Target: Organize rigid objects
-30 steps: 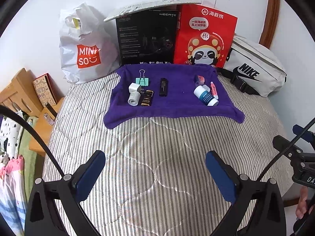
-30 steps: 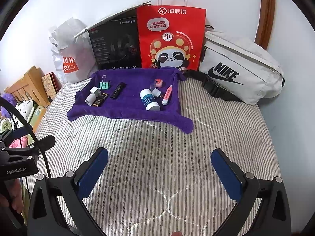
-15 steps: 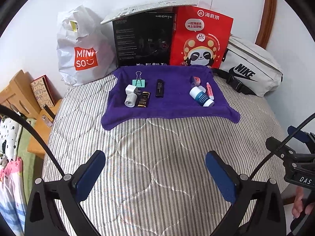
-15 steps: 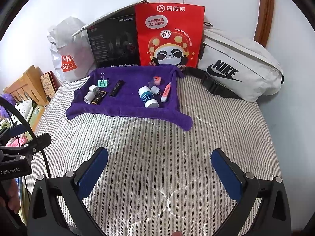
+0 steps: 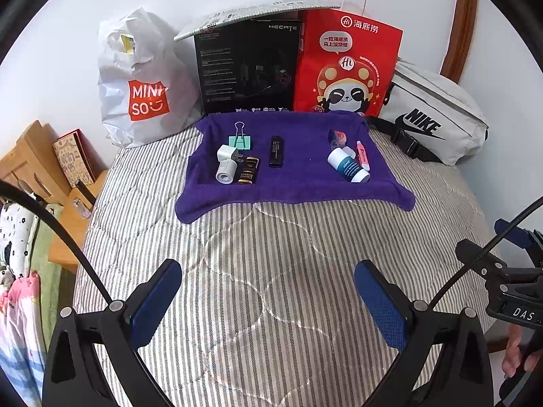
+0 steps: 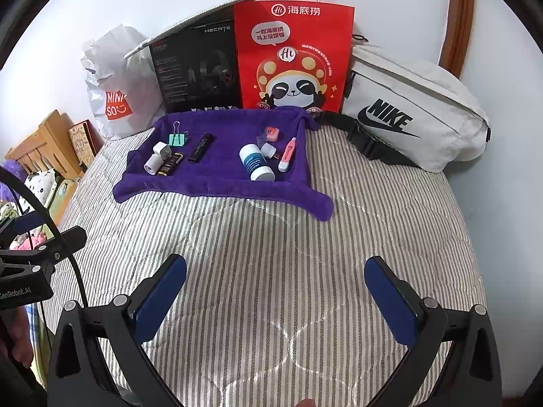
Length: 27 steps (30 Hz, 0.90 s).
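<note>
— 2 claws, what state?
— My left claw (image 5: 268,291) and right claw (image 6: 275,288) gape wide, empty, over the striped bed (image 6: 271,237).
— The things?
— Well ahead, on the purple towel (image 6: 224,183): binder clip (image 6: 177,139), white bottle (image 6: 256,162), pink pen (image 6: 287,154).

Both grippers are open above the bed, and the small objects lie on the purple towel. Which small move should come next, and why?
Probably move the right gripper forward toward the white bottle on the towel. Both grippers, the left too, are open, empty and well short of the towel, and the bottle is the largest object on the right gripper's side.
</note>
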### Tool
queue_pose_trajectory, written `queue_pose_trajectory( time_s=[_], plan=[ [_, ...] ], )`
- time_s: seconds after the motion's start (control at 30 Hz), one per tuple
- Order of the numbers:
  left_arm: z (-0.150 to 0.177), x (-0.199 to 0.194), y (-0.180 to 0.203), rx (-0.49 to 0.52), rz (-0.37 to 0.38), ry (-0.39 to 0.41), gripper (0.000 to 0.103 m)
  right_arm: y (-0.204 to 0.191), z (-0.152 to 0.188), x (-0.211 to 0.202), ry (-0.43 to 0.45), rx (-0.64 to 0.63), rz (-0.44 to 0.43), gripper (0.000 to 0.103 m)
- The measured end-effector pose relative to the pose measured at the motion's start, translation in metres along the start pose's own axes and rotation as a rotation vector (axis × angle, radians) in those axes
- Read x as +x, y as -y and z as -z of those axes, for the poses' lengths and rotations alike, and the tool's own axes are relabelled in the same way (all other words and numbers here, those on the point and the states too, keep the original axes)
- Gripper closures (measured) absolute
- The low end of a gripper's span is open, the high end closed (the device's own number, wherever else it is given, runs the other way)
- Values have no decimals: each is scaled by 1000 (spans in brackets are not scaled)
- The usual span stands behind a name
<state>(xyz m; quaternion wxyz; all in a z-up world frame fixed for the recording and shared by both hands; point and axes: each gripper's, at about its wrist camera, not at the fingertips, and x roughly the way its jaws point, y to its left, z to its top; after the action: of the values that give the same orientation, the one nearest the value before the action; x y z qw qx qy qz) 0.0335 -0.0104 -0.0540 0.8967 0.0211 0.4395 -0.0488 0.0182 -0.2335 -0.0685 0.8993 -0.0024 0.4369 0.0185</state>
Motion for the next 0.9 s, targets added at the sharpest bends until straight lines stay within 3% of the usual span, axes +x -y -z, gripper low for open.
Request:
queue_pose_trajectory(
  time_s=[0.9],
  plan=[
    [1,4,0,10,-9,-14,0,-2,2,2,-11,-1,3,0]
  ],
)
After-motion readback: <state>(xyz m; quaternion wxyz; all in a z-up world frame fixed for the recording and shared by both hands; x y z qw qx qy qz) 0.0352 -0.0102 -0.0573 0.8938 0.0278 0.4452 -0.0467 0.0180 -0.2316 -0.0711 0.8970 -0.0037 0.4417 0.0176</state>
